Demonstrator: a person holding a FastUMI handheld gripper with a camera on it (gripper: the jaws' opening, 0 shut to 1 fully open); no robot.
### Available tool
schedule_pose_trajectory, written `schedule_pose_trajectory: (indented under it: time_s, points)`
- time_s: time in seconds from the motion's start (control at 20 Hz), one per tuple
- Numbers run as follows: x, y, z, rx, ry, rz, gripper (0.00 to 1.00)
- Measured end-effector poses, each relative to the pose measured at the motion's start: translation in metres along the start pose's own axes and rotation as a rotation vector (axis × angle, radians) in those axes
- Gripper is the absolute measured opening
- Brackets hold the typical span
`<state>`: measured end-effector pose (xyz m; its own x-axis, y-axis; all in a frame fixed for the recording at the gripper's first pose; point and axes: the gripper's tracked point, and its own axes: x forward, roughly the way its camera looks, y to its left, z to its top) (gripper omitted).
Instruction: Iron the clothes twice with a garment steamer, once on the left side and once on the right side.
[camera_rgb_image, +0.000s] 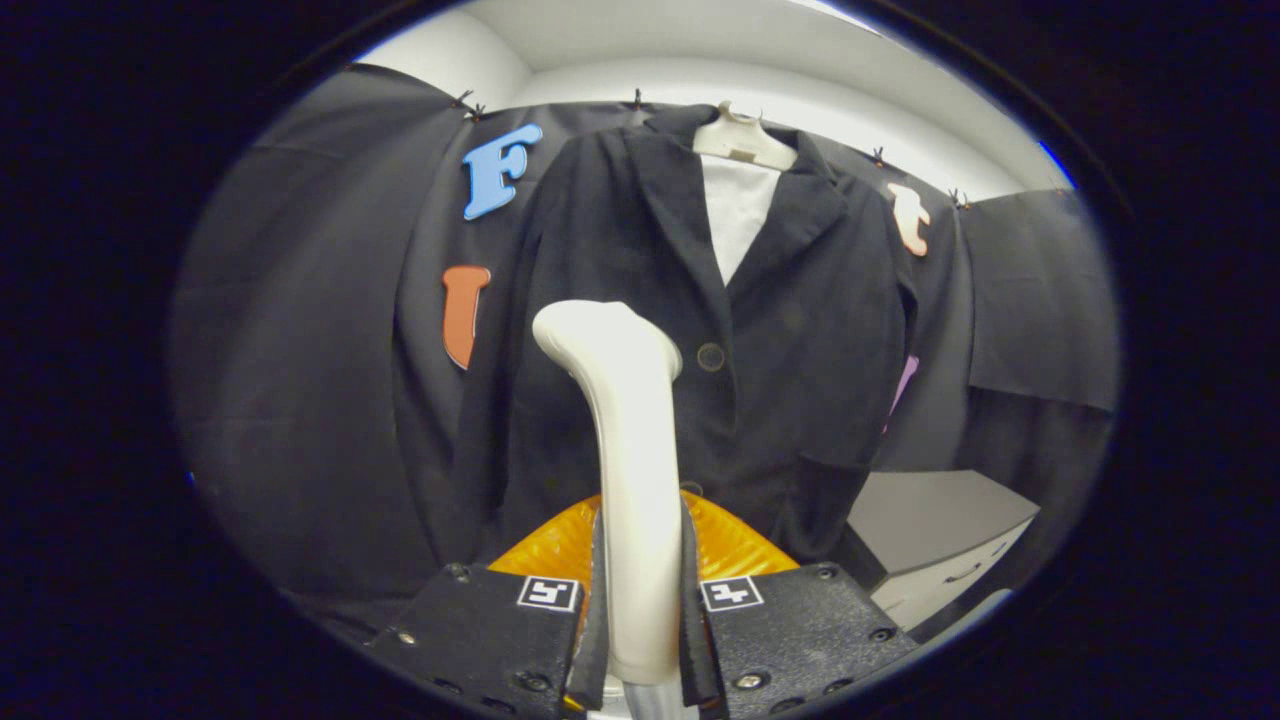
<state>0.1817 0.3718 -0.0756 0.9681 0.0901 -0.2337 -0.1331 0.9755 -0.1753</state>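
To the left of my tool hangs the booth's dark cloth wall, loose and creased. Ahead of the tool, a black jacket hangs on a pale hanger over a white shirt, its one dark button just right of the steamer's head. My tool's two fingers are closed tight on the pale handle of the garment steamer, one pressing each side of it, the handle upright between them and curving forward at the top toward the jacket's left front panel. An orange ribbed part sits just beyond the fingers, behind the handle. To the right, beyond the jacket, a grey cabinet stands low.

I judge the handle hard, smooth and a little slippery, and probably top-heavy, so a firm hold low on the shaft suits it. The jacket looks soft and will swing away if pushed.
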Motion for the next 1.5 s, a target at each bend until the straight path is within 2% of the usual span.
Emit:
schedule_pose_trajectory:
  time_s: [0.45,0.8,1.5]
  points:
    - [-0.004,0.012,-0.074,-0.049,0.080,0.023,0.31]
    - [-0.007,0.016,-0.112,-0.087,0.126,0.031,0.31]
    - [-0.030,0.036,-0.192,-0.138,0.306,0.099,0.31]
